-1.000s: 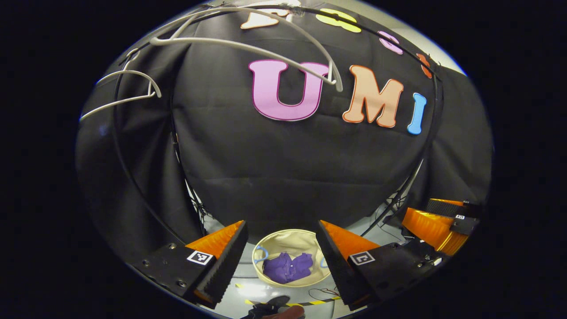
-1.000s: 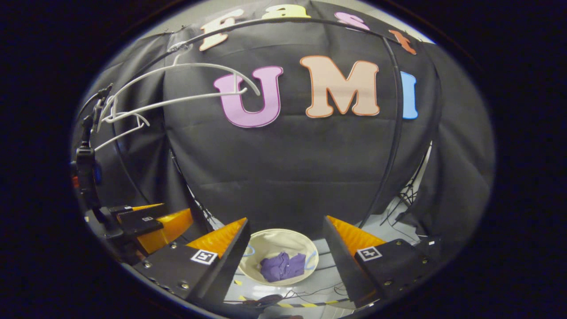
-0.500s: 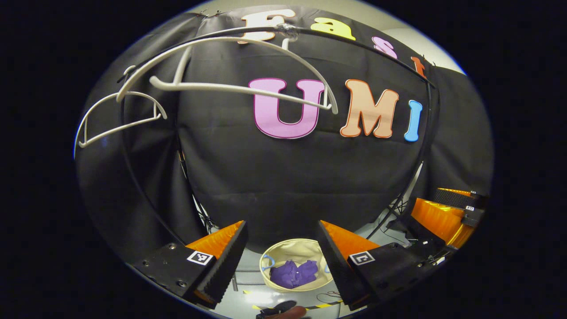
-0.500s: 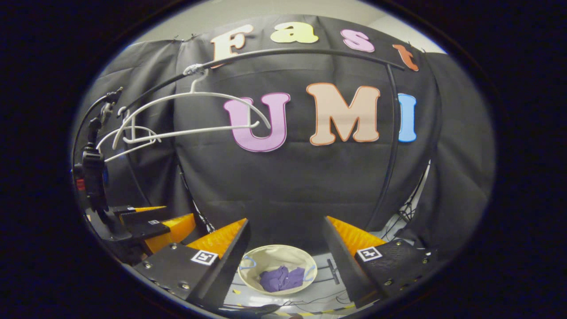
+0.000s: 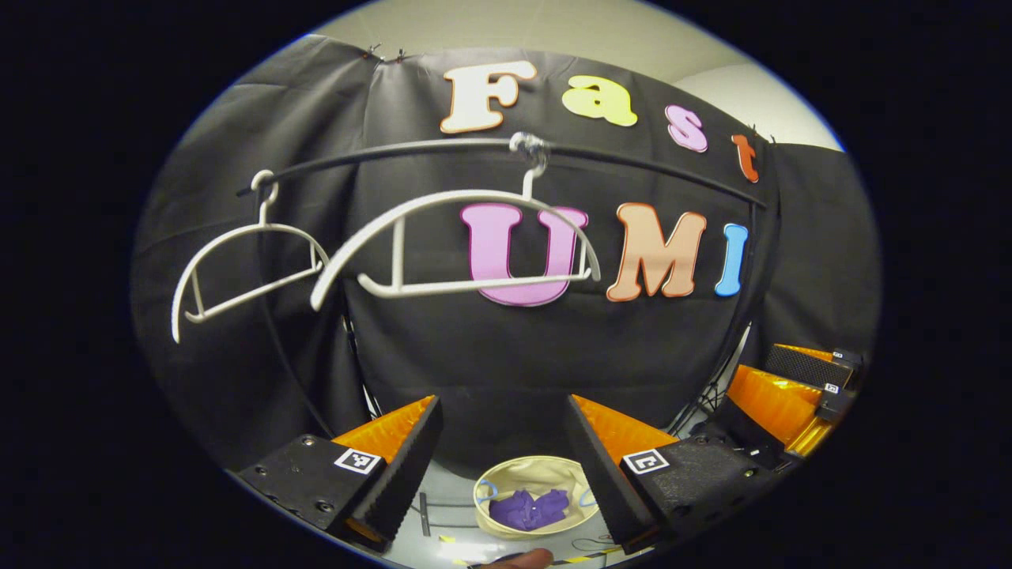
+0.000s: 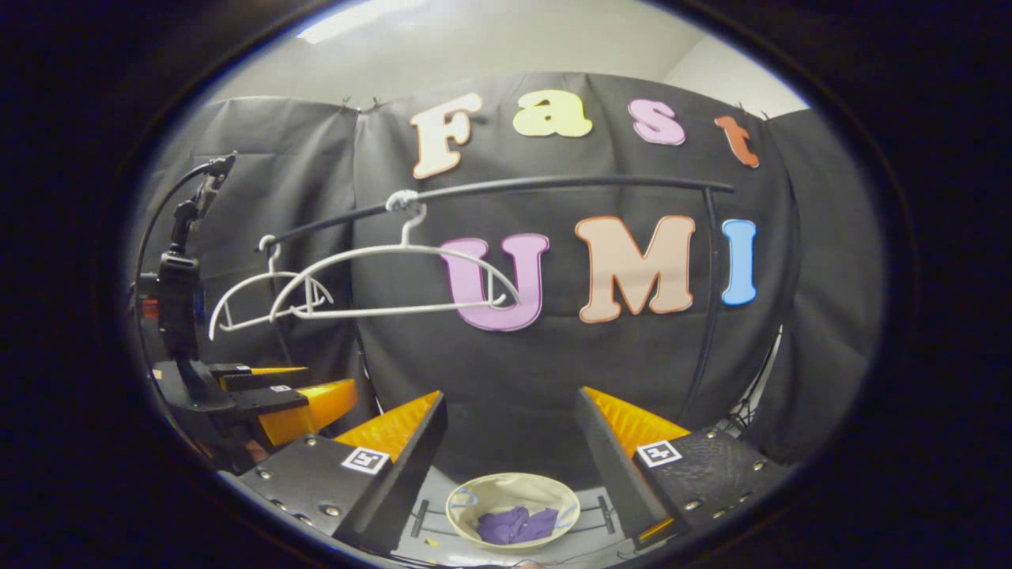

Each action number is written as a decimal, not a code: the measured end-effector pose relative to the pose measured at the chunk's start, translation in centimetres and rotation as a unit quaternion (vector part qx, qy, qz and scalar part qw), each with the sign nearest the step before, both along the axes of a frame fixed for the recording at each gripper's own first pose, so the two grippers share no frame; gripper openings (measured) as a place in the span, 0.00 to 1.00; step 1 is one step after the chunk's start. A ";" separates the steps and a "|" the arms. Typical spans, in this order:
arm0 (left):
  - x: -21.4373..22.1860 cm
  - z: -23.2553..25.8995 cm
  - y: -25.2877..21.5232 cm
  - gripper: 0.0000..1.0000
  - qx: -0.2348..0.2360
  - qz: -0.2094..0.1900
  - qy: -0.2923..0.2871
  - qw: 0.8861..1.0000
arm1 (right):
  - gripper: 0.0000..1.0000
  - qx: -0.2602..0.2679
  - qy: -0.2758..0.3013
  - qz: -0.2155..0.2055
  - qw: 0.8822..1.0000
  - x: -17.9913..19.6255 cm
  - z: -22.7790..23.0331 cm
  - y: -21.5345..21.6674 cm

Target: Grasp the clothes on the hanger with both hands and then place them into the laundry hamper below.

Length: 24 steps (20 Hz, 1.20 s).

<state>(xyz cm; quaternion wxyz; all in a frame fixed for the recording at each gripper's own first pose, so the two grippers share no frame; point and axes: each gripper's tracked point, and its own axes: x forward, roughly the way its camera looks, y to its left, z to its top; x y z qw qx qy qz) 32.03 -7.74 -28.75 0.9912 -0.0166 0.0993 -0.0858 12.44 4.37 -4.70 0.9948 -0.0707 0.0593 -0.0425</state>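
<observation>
A purple garment point(image 5: 528, 508) point(image 6: 515, 525) lies crumpled inside a round cream laundry hamper point(image 5: 506, 478) point(image 6: 506, 488) on the floor, far below both grippers. Two bare white hangers hang on the black rail point(image 5: 648, 166) point(image 6: 569, 184): a large one point(image 5: 462, 241) point(image 6: 395, 276) and a smaller one point(image 5: 237, 269) point(image 6: 253, 300) to its left. My left gripper point(image 5: 502, 466) is open with nothing between its fingers. My right gripper point(image 6: 510, 466) is open too, and empty. In the left gripper view the right gripper point(image 5: 791, 391) shows at the far right; in the right gripper view the left gripper point(image 6: 269, 399) shows at the lower left.
Black rack uprights run down at the right point(image 6: 708, 316) and left point(image 5: 277, 348). A camera stand point(image 6: 178, 300) rises at the left of the right gripper view. Cables and striped tape point(image 5: 589, 557) lie on the light floor near the hamper.
Both views have risen and drawn back: the hangers and rail dropped lower in the frames, the hamper shrank toward the bottom. Both grippers stayed open; the garment stayed in the hamper.
</observation>
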 end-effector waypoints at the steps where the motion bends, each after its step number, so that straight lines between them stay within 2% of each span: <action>1: 0.3 0.5 0.3 0.95 0.003 0.005 -0.012 1.000 | 1.00 -0.003 -0.009 0.001 1.000 -0.5 0.9 0.1; 2: 0.4 0.9 0.5 0.91 0.004 0.010 -0.022 1.000 | 0.98 -0.006 -0.018 0.003 1.000 -1.1 1.4 0.3; 5: 0.8 2.1 0.3 0.91 0.003 0.004 -0.055 0.998 | 0.98 -0.013 -0.065 0.006 0.998 -3.2 4.2 0.4; 6: 1.1 2.6 0.5 0.95 0.006 0.003 -0.067 0.998 | 0.98 -0.015 -0.079 0.001 0.997 -3.8 4.8 0.1; 7: 1.4 3.3 0.4 0.91 0.006 -0.002 -0.083 0.997 | 0.98 -0.015 -0.089 -0.009 0.996 -4.3 5.1 -0.5; 10: 2.3 4.8 0.2 0.91 -0.001 -0.011 -0.126 0.992 | 0.98 -0.015 -0.090 -0.027 0.995 -5.1 5.1 -1.4; 11: 2.6 5.5 -0.3 0.92 -0.007 -0.019 -0.146 0.989 | 1.00 -0.019 -0.094 -0.035 0.995 -5.5 5.3 -1.8; 13: 3.4 6.1 -1.1 0.93 0.001 -0.044 -0.167 0.985 | 0.98 -0.027 -0.094 -0.050 0.994 -6.2 5.0 -2.2; 17: 2.4 5.8 -1.9 0.93 0.013 -0.094 -0.168 0.981 | 1.00 -0.035 -0.097 -0.078 0.992 -8.2 4.6 -1.8; 18: 2.4 5.6 -2.1 0.93 0.012 -0.101 -0.165 0.981 | 0.98 -0.031 -0.095 -0.081 0.992 -8.6 4.4 -1.3; 21: 1.4 4.5 -3.2 0.93 -0.007 -0.136 -0.143 0.980 | 0.98 -0.037 -0.080 -0.086 0.992 -10.0 3.7 0.3; 24: 1.3 3.6 -3.6 0.93 -0.021 -0.151 -0.121 0.981 | 0.98 -0.039 -0.070 -0.100 0.992 -11.0 3.0 0.9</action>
